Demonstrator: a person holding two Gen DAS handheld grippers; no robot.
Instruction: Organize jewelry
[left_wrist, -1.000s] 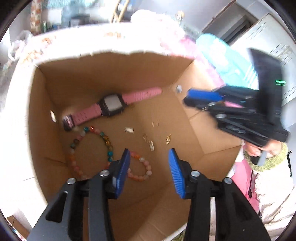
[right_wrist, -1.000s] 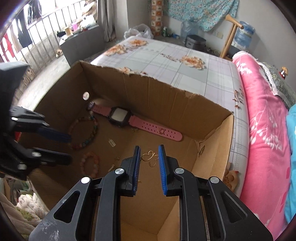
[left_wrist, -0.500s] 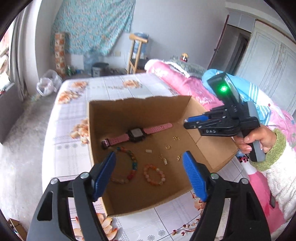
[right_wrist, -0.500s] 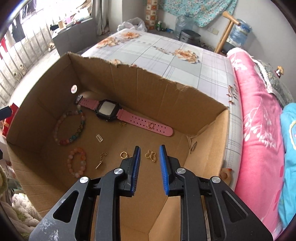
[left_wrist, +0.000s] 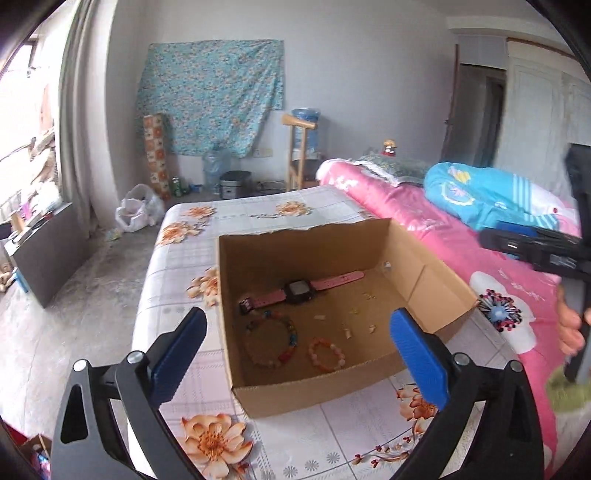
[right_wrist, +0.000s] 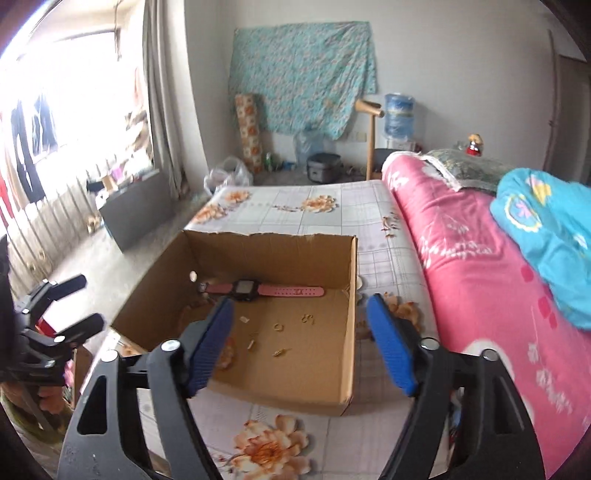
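Hanging above the near edge of the box (left_wrist: 317, 391), the left gripper (left_wrist: 297, 345) was spread wide and held nothing, its blue pads framing the box floor from above and behind. Ahead of it and below lay the jewelry: two bead bracelets, the large one (left_wrist: 271, 341) and the small one (left_wrist: 327, 354), nearest its side, then a scatter of small gold pieces (left_wrist: 347, 332), and farthest back the pink watch (left_wrist: 301, 291), its strap running across the box, roughly crosswise to the line of the gripper's fingers. The right gripper (right_wrist: 299, 338) was likewise spread and empty, hovering over the box's other near corner; from its view the gold pieces (right_wrist: 279, 326) sat just beyond its fingertips and the watch (right_wrist: 245, 290) lay lengthwise along the far wall. By my judgement the bracelets were closer to the left gripper and the gold pieces to the right, so each would have had to come down and forward into the box to reach anything. Half a second before, the right gripper had been nearly closed and low inside the box, close over the gold pieces; now it had opened and drawn back and up, showing the whole box on the bed (right_wrist: 295, 206). The left gripper had also pulled farther back and spread a little more. The jewelry in the box looked unmoved.
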